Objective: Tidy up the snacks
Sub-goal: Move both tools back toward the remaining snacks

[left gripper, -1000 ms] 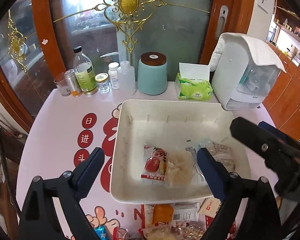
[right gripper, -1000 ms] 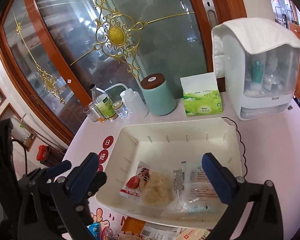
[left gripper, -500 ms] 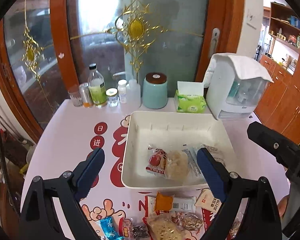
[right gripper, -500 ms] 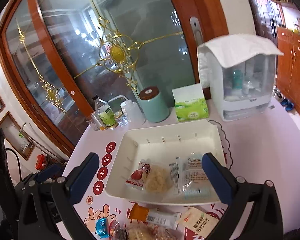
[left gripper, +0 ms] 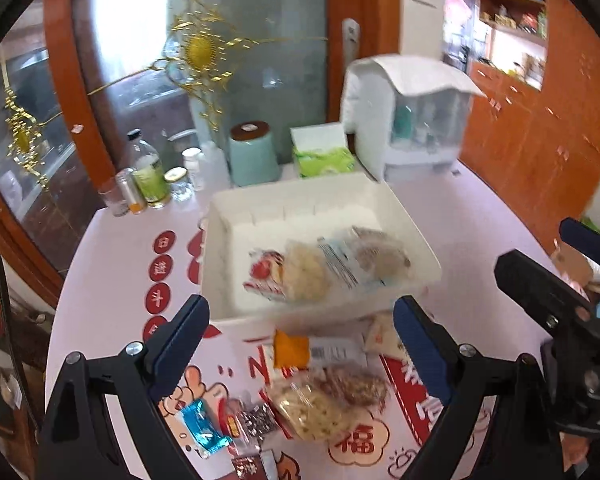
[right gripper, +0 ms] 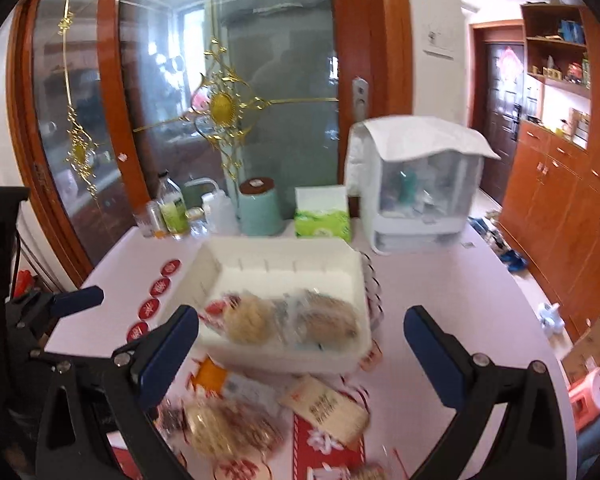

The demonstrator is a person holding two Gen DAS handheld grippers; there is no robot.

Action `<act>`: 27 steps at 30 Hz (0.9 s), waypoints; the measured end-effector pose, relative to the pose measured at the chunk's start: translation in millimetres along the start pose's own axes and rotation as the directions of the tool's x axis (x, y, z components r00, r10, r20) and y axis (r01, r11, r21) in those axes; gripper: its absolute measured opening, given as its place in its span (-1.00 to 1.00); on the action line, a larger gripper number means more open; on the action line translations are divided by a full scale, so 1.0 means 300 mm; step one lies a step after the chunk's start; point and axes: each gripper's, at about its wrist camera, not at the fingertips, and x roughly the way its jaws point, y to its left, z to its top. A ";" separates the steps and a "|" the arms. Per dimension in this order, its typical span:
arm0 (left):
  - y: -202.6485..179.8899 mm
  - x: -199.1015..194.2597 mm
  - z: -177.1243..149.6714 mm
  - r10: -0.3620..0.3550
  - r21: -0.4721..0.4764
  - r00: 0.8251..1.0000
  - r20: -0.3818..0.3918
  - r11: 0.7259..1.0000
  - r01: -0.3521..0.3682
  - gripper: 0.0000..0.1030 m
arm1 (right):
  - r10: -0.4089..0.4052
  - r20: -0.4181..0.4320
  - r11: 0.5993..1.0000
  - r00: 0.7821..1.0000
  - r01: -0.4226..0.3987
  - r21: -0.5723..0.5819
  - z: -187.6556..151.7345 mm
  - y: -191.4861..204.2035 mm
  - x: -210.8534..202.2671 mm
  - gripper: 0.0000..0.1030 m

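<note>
Glass doors with gold ornament stand behind my round worktop [left gripper: 480, 216], which wears a pink cloth with red characters. I see the white tray [left gripper: 416, 236] mid-worktop holding two clear snack packets [left gripper: 304, 270] side by side. More loose snacks [left gripper: 320, 400] lie on the cloth just in front of the tray. My left claw [left gripper: 300, 344] hangs above them, jaws wide apart and empty. My right claw [right gripper: 300, 344] is likewise spread and holds nothing.
</note>
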 end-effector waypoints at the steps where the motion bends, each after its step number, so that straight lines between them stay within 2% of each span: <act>1: -0.016 0.005 -0.021 -0.015 0.019 1.000 -0.007 1.000 0.015 0.80 | -0.002 -0.009 1.000 1.000 0.002 0.007 -0.018 -0.012 -0.007 1.00; 7: -0.061 0.057 -0.126 -0.107 0.030 0.992 -0.072 0.994 0.109 0.80 | -0.049 -0.065 0.999 0.997 0.050 0.010 -0.159 -0.060 -0.065 1.00; 12: -0.088 0.098 -0.205 -0.090 0.078 0.990 -0.108 0.992 0.098 0.80 | -0.066 -0.100 0.998 0.993 0.067 0.004 -0.273 -0.084 -0.088 1.00; 17: -0.077 0.142 -0.274 -0.081 0.062 0.984 -0.155 0.994 0.092 0.80 | -0.093 -0.142 0.995 0.986 0.095 0.008 -0.367 -0.104 -0.080 1.00; 21: -0.081 0.162 -0.301 -0.089 0.068 0.980 -0.178 0.992 0.102 0.80 | -0.109 -0.175 0.994 0.979 0.110 -0.007 -0.428 -0.120 -0.060 0.99; 27: -0.116 0.173 -0.314 -0.097 0.113 0.979 -0.181 0.986 0.119 0.80 | -0.160 -0.246 0.987 0.956 0.154 -0.042 -0.567 -0.161 -0.001 0.97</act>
